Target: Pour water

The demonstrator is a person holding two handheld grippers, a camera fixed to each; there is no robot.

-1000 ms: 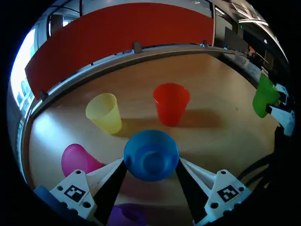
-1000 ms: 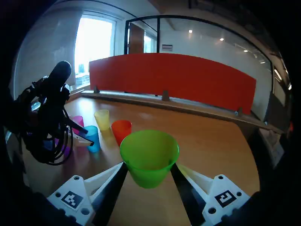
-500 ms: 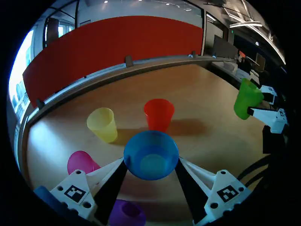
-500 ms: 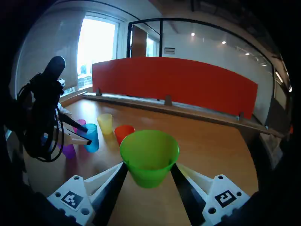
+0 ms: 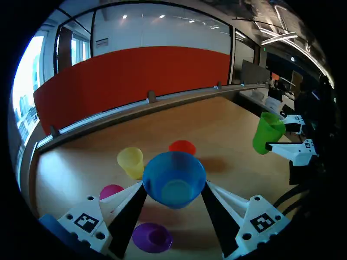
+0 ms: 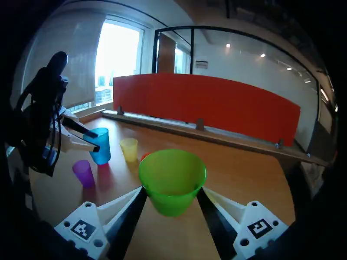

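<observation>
Up above the table [image 5: 208, 125], the left tool [image 5: 173, 185] is gripping the blue cup [image 5: 174, 175] and the right tool [image 6: 172, 193] is gripping the green cup [image 6: 172, 177], both upright, probably so nothing is spilling.

Here's the left gripper [image 5: 173, 185]: white fingers [image 5: 110, 203], black pads [image 5: 130, 212] inside, a square black-and-white marker [image 5: 85, 221] on each, dark screws [image 5: 69, 216] round it. The right gripper [image 6: 171, 189] has the same white build, same marker. Off at the side of the right gripper view, black cables [image 6: 43, 147] loop round a black handle [image 6: 55, 69].
</observation>
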